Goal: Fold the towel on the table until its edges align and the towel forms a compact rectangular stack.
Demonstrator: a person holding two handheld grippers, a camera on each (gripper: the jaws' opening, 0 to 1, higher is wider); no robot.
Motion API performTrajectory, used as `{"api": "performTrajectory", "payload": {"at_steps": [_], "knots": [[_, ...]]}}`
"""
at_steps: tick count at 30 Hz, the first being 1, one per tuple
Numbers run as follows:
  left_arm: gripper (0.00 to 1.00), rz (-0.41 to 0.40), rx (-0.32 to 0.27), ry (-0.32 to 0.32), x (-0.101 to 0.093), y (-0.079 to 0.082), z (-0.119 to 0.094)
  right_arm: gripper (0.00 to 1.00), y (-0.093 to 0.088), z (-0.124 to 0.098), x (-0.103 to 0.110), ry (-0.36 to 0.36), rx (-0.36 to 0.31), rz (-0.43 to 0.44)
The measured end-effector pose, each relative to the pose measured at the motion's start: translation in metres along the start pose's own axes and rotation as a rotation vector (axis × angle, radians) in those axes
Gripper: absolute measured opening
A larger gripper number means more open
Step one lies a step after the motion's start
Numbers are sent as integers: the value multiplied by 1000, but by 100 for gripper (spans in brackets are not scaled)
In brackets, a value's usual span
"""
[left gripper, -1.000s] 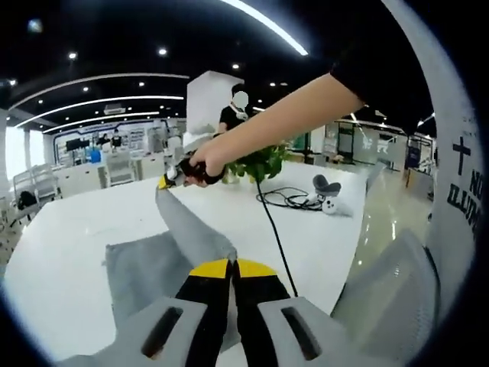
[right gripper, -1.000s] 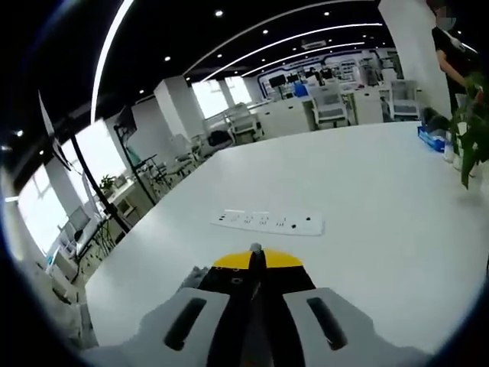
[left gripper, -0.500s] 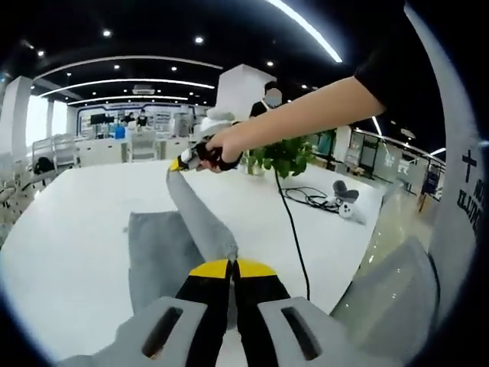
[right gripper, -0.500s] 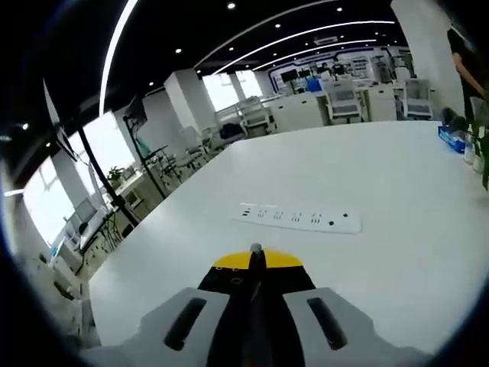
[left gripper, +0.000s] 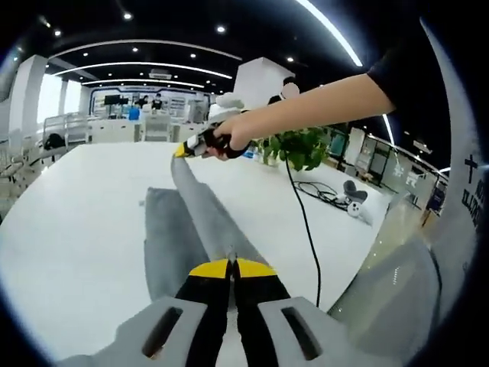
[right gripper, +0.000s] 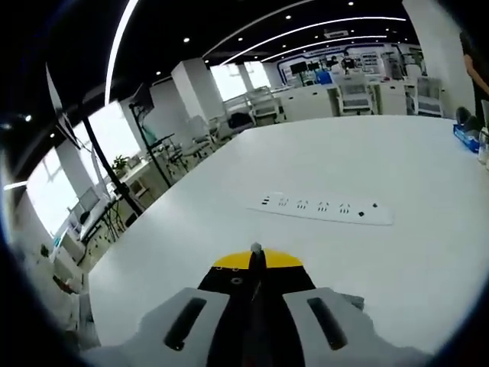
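The grey towel (left gripper: 164, 233) lies partly on the white table (left gripper: 69, 222). One edge of it is lifted as a taut strip (left gripper: 206, 214) between both grippers. My left gripper (left gripper: 229, 267) is shut on the near end of that strip. In the left gripper view, a hand holds my right gripper (left gripper: 186, 150) shut on the far end, above the table. In the right gripper view, my right gripper (right gripper: 256, 261) is shut, with a sliver of grey cloth at its tip and a scrap of towel (right gripper: 353, 301) beside its body.
A white power strip (right gripper: 321, 208) lies on the table ahead of my right gripper. A green plant (left gripper: 296, 147), a black cable (left gripper: 307, 222) and a small white device (left gripper: 353, 205) sit toward the table's right edge. Office desks and chairs stand beyond.
The lifted strip of towel has grown longer and straighter between the two grippers. Both views have shifted with the hands. Both grippers stay shut.
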State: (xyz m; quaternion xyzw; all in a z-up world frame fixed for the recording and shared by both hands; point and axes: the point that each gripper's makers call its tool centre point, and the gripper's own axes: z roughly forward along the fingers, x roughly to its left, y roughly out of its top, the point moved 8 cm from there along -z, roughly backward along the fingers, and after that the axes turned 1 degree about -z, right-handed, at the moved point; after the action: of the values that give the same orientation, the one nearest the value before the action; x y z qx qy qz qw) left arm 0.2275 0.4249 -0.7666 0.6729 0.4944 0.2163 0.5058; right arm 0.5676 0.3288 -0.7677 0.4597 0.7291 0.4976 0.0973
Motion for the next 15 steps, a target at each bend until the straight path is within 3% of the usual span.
{"api": "performTrajectory", "payload": {"at_steps": [6, 9, 13, 15], "knots": [[1, -60, 15, 40, 13, -7, -4, 1, -8, 12, 6, -6, 13, -3], [2, -160, 19, 56, 22, -16, -3, 1, -12, 18, 5, -16, 19, -5], [2, -233, 66, 91, 38, -31, 0, 1, -22, 35, -2, -29, 34, 7], [2, -313, 79, 106, 43, -36, 1, 1, -27, 42, -3, -32, 42, 2]]}}
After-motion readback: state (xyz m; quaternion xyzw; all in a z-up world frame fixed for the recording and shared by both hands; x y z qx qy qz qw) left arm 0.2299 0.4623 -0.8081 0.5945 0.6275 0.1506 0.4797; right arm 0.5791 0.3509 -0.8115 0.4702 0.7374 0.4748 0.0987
